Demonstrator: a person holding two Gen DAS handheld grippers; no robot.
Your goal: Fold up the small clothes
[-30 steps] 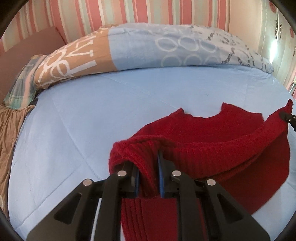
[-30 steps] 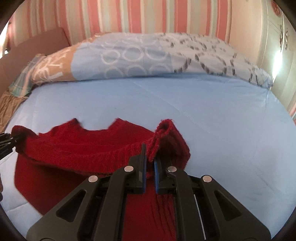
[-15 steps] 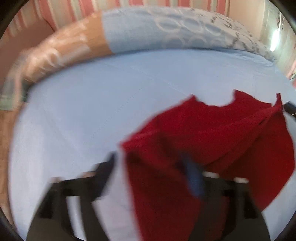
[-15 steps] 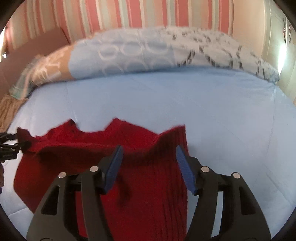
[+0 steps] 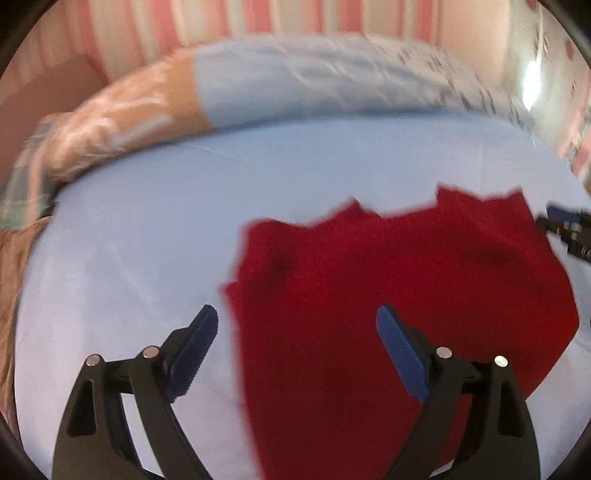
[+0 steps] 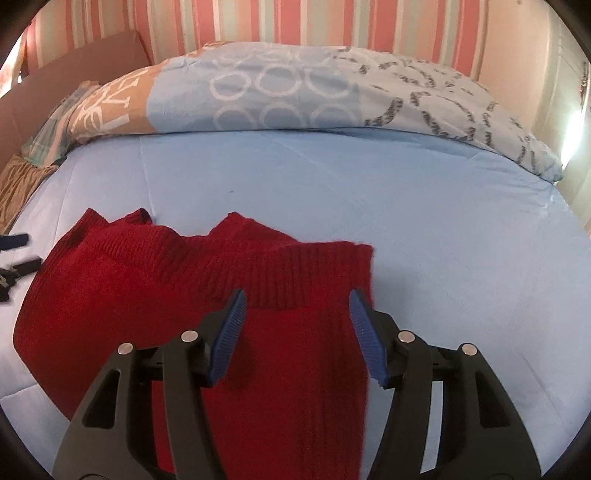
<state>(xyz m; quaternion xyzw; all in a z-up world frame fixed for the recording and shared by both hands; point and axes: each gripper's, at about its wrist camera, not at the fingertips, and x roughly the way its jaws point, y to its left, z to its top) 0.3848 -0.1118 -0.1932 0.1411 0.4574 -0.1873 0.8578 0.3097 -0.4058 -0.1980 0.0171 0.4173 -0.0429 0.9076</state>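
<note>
A red knitted sweater (image 5: pixel 388 295) lies folded on the light blue bed sheet (image 5: pixel 147 229); it also shows in the right wrist view (image 6: pixel 184 288). My left gripper (image 5: pixel 297 314) is open and empty, its blue pads over the sweater's left edge. My right gripper (image 6: pixel 295 299) is open and empty, just above the ribbed hem at the sweater's right end. The right gripper's tips show at the right edge of the left wrist view (image 5: pixel 565 229). The left gripper's tips show at the left edge of the right wrist view (image 6: pixel 14 258).
A rolled patterned duvet (image 6: pixel 295 92) lies along the back of the bed under a striped wall (image 6: pixel 295 22). A brown headboard (image 6: pixel 74 59) and brown fabric (image 6: pixel 14 184) are at the left. Bare sheet (image 6: pixel 443 240) lies to the right of the sweater.
Both grippers were shut on the sweater's raised corners one second ago. They have opened and let go, and the sweater now lies flat on the sheet.
</note>
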